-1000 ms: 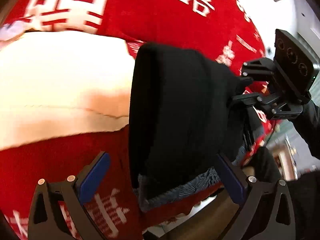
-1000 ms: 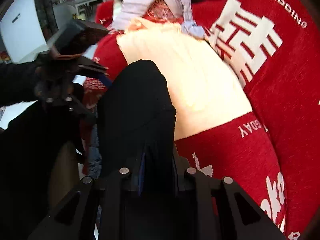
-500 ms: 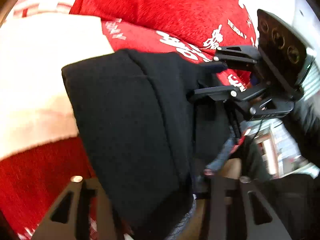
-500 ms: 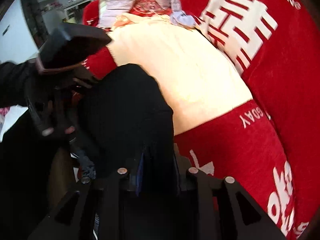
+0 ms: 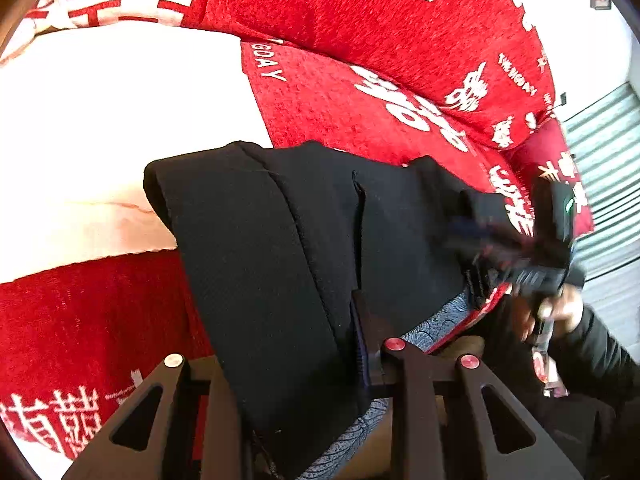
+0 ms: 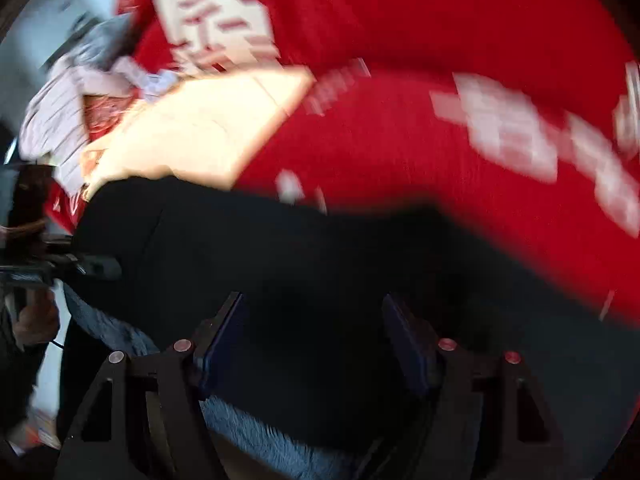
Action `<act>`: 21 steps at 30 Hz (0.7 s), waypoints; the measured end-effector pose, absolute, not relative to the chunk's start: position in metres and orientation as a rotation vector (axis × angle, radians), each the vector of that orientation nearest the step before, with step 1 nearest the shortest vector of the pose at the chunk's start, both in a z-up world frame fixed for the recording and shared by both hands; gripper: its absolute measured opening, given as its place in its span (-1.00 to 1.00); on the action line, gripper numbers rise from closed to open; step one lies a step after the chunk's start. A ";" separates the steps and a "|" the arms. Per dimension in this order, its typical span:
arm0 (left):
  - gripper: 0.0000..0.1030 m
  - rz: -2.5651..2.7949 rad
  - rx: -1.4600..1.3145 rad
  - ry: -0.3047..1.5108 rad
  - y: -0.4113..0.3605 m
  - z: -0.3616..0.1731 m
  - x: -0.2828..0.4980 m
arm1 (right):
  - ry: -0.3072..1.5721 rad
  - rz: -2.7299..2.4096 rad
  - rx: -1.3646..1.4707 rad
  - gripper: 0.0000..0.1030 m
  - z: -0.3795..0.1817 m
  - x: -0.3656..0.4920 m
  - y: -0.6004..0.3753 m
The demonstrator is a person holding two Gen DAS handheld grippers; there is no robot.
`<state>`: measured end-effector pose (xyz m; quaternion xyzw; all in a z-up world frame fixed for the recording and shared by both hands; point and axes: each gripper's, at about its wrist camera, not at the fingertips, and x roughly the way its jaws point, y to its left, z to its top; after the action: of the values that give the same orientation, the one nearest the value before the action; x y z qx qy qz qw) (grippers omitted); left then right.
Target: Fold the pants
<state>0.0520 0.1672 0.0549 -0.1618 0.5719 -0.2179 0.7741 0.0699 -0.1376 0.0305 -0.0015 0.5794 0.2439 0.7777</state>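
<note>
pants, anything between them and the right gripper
Nothing visible. The black pants lie directly ahead of the open right gripper, with only air between its pads, though this view is blurred. The left gripper is shut on the pants, off to the side.

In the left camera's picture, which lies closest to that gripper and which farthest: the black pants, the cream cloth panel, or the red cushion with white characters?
1. Black folded pants, clamped in its jaws.
2. Cream cloth panel, beyond, to the left.
3. Red cushion with white characters, farthest, at the top.
</note>
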 end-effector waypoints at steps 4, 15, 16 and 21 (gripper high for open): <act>-0.46 -0.407 -0.303 1.264 0.153 0.068 0.052 | 1.190 0.535 -0.073 0.57 0.033 0.032 -0.126; -0.52 -0.341 -0.106 1.196 0.076 0.141 0.039 | 1.074 0.588 -0.261 0.88 0.055 -0.012 -0.122; -0.52 -0.354 -0.097 1.180 0.066 0.152 0.039 | 1.056 0.570 -0.250 0.88 0.057 -0.011 -0.128; -0.54 -0.383 -0.045 1.155 0.021 0.180 0.048 | 1.178 0.671 -0.198 0.87 0.027 0.006 -0.139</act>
<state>0.0482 0.0209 0.1795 -0.0210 0.5424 -0.1797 0.8204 0.0064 -0.1393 0.0269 -0.0914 0.5440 0.3098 0.7744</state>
